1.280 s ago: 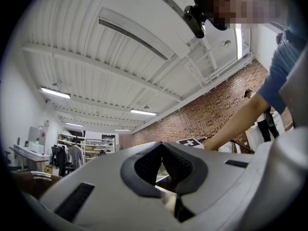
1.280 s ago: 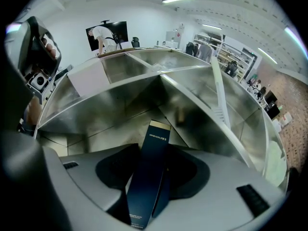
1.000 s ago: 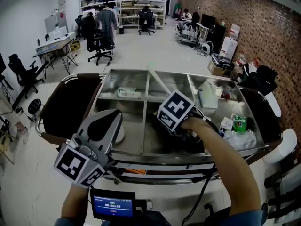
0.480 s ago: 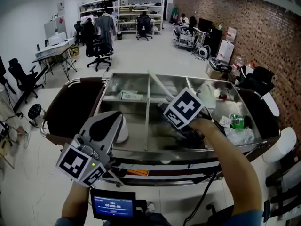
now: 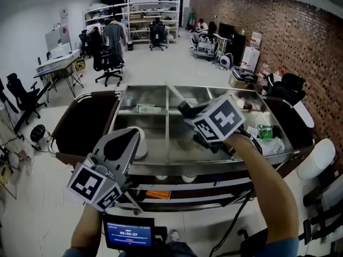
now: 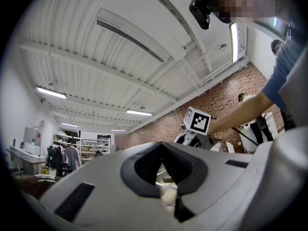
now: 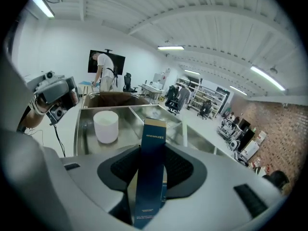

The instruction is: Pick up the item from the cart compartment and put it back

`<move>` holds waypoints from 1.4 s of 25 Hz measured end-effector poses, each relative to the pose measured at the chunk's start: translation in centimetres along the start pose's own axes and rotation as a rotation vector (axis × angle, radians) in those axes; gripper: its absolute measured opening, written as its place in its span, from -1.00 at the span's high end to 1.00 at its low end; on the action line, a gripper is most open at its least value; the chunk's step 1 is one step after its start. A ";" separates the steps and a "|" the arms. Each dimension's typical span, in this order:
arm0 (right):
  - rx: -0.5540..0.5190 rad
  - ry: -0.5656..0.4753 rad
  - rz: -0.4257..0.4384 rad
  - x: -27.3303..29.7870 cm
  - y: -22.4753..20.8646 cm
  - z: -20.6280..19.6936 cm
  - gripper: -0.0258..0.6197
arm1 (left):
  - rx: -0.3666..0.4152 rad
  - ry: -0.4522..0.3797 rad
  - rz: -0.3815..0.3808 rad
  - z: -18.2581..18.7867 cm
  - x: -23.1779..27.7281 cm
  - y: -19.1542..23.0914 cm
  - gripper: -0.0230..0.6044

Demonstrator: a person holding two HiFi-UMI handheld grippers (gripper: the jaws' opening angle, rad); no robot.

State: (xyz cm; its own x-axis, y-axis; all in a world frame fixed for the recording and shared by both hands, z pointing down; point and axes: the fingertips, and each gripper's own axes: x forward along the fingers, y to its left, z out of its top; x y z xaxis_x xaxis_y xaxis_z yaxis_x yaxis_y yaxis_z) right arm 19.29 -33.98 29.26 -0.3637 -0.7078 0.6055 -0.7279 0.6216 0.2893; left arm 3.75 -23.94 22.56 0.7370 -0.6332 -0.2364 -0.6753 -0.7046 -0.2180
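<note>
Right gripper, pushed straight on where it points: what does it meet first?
The right gripper leads with its dark blue box; likely the cart floor, right of the white cup. Depth is unclear.

The left gripper (image 5: 134, 138) and the right gripper (image 7: 151, 162) share a smooth light grey moulded shell with a dark, ribbed oval recess round the jaws. Each carries a white cube printed with black square markers, one at the near left (image 5: 96, 189), one further right (image 5: 220, 121). A thin black cable (image 5: 231, 223) trails from the right gripper. The right arm wears a short blue sleeve (image 5: 281, 248).
</note>
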 end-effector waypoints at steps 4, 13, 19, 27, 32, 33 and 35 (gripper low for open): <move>-0.001 -0.125 -0.037 -3.1 1.1 3.1 0.43 | -0.004 0.003 -0.006 0.1 -1.3 -0.5 0.89; 0.013 -0.356 -0.090 -10.4 8.0 8.8 0.43 | -0.032 0.013 0.023 0.7 -7.7 -0.6 0.89; 0.054 -0.452 -0.077 -13.2 13.9 9.6 0.43 | -0.057 0.037 0.031 0.9 -12.7 -0.7 0.89; 0.093 -0.629 -0.140 -17.6 21.2 7.9 0.43 | -0.078 0.032 0.058 1.0 -17.8 -0.8 0.89; 0.124 -0.718 -0.180 -19.2 24.9 5.4 0.43 | -0.108 0.058 0.044 0.3 -19.0 -2.2 0.89; 0.127 -0.729 -0.193 -19.2 25.5 4.8 0.43 | -0.111 0.065 0.042 0.1 -19.3 -2.5 0.89; 0.134 -0.743 -0.215 -19.2 26.6 3.7 0.43 | -0.110 0.072 0.041 -0.2 -19.7 -2.7 0.89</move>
State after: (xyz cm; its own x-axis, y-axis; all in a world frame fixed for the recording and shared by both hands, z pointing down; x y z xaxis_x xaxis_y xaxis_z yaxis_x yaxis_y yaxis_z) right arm 4.73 -5.08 22.59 -0.4660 -0.8764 -0.1217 -0.8731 0.4332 0.2236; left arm -8.99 -9.61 28.00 0.7115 -0.6808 -0.1738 -0.7007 -0.7060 -0.1029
